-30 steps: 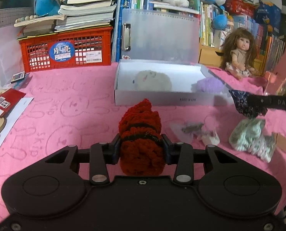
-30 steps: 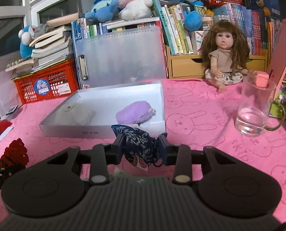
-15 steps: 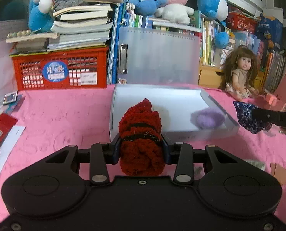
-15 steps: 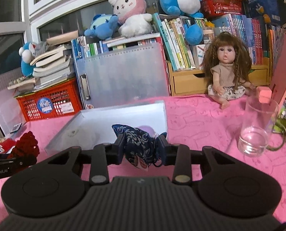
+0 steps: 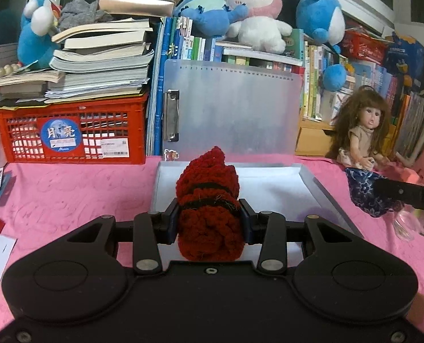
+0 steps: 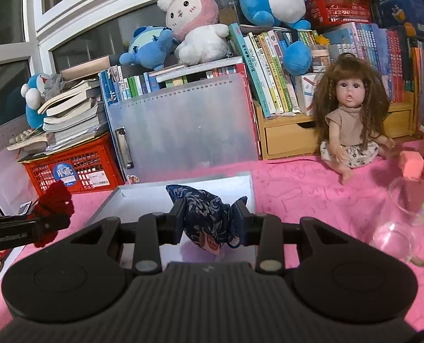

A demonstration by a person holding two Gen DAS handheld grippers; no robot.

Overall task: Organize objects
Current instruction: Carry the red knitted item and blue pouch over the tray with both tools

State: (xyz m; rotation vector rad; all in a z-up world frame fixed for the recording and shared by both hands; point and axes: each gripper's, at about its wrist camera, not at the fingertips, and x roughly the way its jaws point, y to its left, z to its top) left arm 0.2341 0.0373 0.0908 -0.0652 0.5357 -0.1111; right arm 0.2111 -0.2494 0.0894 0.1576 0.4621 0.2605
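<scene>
My left hand-held gripper (image 5: 210,223) is clamped on the red knitted bundle (image 5: 209,208), held above the near edge of the white box (image 5: 323,191). My right hand-held gripper (image 6: 210,223) pinches the navy patterned pouch (image 6: 206,217) over that box's near right corner.

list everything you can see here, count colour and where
knit pouch: 1, dark red, in left jaws over the box
cloth pouch: 1, navy patterned, in right jaws over the box
box: 1, white, mid table
crate: 1, red, back left, under books
clipboard: 1, clear, upright behind box
doll: 1, brown hair, back right
glass mug: 1, clear, right
plush toys: several, blue and pink, atop books
left gripper: 1, black
right gripper: 1, black
</scene>
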